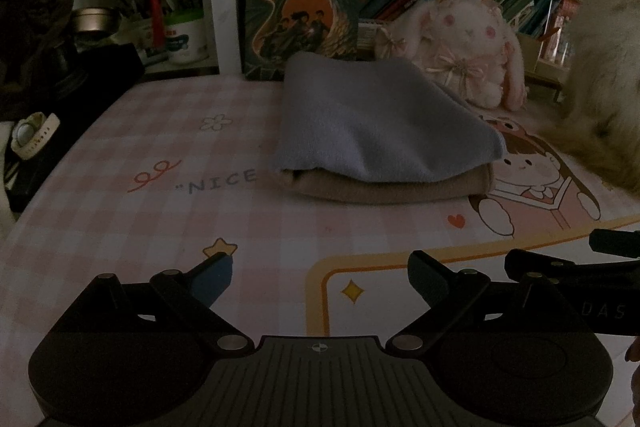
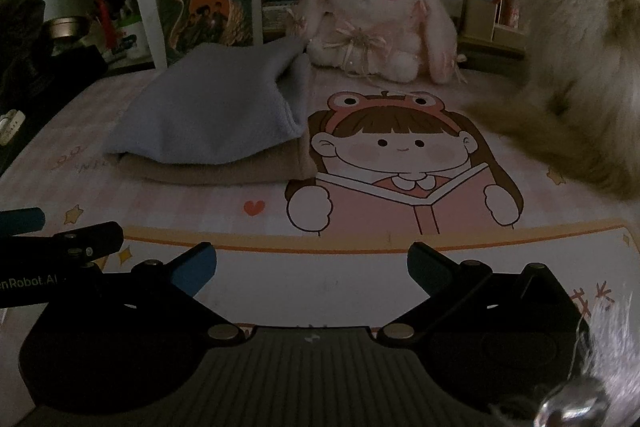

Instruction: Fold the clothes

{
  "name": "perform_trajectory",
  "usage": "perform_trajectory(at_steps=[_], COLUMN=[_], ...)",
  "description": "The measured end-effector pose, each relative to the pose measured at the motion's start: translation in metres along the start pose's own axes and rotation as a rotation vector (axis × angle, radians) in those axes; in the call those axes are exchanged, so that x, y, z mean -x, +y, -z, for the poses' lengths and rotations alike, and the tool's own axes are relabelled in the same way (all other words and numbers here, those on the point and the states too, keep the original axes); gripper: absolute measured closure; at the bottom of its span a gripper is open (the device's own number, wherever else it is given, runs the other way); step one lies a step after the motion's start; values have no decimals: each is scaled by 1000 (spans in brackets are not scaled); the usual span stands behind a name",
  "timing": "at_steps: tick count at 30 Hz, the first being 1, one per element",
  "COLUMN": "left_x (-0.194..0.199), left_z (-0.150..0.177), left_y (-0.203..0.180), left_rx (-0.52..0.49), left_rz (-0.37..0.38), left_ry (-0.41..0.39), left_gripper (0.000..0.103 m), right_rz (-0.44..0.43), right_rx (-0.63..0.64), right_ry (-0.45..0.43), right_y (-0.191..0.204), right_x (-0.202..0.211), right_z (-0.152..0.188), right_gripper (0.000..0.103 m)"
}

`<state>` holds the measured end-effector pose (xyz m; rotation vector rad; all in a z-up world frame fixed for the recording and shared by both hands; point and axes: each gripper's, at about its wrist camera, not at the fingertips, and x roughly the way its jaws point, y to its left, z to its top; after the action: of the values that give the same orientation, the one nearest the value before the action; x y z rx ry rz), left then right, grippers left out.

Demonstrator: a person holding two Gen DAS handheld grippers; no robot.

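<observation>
Grey-blue folded fleece cloth (image 1: 384, 123) atop tan one (image 1: 392, 187) lies ahead of both spread, empty claws, nearer the left claw (image 1: 320, 273).

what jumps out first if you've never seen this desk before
Probably the folded stack mid-desk: a grey-blue garment lying on a tan one, on a pink checked mat printed with a cartoon girl reading. Behind it a white plush bunny sits against the bookshelf, beside an upright Harry Potter book. Both the left gripper and right gripper hang open and empty near the desk's front edge.
</observation>
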<state>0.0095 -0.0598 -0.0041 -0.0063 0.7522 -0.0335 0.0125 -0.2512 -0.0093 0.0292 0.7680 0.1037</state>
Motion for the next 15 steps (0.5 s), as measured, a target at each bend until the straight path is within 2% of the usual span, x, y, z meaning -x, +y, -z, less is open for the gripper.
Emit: perform_trajectory(at_steps=[15], left_x=[-1], left_z=[0], left_y=[2], left_rx=[4], left_rz=[4], left_ry=[7], left_gripper=[6], right_rz=[-3], right_rx=[-5], right_ry=[8], right_y=[0], right_x=[0], right_z=[1], right_gripper=[0])
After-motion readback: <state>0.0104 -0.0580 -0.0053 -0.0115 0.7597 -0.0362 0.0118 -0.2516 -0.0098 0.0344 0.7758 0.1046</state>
